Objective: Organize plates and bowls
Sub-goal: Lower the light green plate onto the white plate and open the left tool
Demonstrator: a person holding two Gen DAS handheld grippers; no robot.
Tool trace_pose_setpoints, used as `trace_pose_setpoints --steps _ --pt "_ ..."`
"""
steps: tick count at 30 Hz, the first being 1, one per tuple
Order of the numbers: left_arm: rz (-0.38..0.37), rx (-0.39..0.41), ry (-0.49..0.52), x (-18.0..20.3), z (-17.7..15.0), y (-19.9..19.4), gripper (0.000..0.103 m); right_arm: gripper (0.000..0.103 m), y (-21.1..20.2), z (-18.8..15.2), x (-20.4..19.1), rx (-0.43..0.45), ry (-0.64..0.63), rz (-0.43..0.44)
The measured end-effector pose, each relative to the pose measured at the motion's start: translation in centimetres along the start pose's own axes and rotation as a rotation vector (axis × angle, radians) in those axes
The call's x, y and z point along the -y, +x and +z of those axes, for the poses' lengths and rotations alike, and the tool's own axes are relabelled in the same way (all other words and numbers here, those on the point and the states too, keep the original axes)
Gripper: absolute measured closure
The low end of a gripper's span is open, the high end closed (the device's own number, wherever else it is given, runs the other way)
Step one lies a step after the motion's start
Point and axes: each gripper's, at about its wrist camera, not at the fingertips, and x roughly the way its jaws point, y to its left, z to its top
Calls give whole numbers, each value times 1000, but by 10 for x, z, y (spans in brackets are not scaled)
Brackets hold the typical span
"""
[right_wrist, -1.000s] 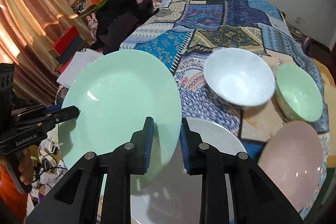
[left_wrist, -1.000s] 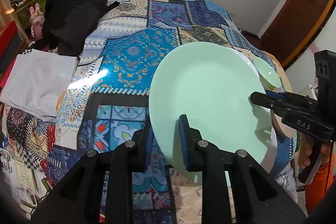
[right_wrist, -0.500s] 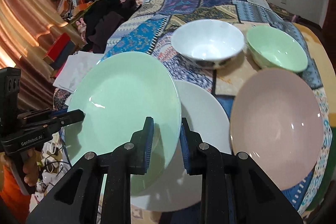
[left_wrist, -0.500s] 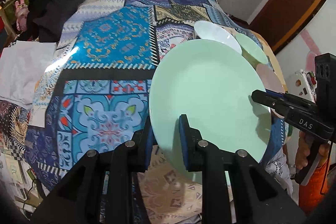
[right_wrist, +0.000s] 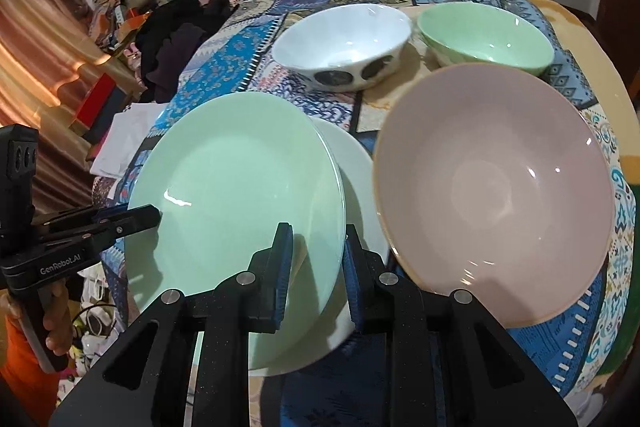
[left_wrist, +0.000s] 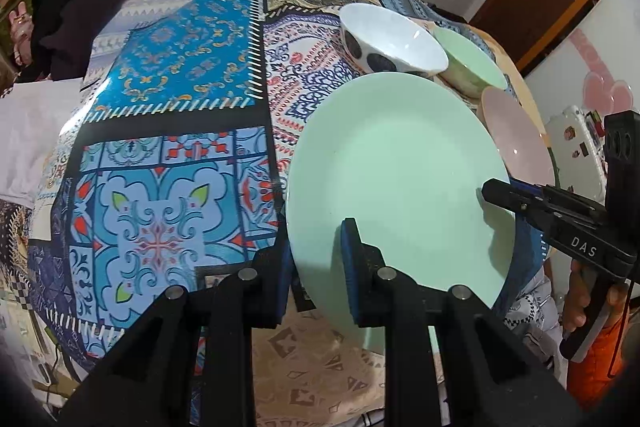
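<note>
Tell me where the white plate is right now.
In the right wrist view the white plate lies on the patterned tablecloth, partly under the held green plate, with the pink bowl to its right.

The right tongs (right_wrist: 314,259) gripped the near rim of a green plate (right_wrist: 236,187), one pad above it and one beneath. The left tongs (right_wrist: 154,214) clamped the opposite rim of the same plate. The plate hung tilted over a white plate (right_wrist: 360,171) lying near the front edge of the desk (right_wrist: 596,307), covering most of it. Just beside them sat a wide pink bowl (right_wrist: 492,187). Farther back stood a white bowl (right_wrist: 344,43) with dark spots and a green bowl (right_wrist: 486,35), close together. Dark clothes (right_wrist: 176,39) lay at the desk's left edge.
</note>
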Motion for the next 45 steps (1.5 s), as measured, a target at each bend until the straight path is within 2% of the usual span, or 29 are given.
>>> trace_pose_setpoints --steps 15,22,30,37,45 --pt "24 -23 23 9 9 16 80 81 1 -4 7 -10 -2 -7" --pt "81 -9 59 13 12 21 81 81 -1 -7 5 -1 -8 -19" --pt "79 -9 75 12 14 24 81 82 -2 -8 4 3 -25 -23" --pt "52 -9 49 7 12 22 81 82 -12 -9 7 18 -22 -26" --pt "56 72 73 20 15 -9 81 81 -37 -10 9 70 -34 -17"
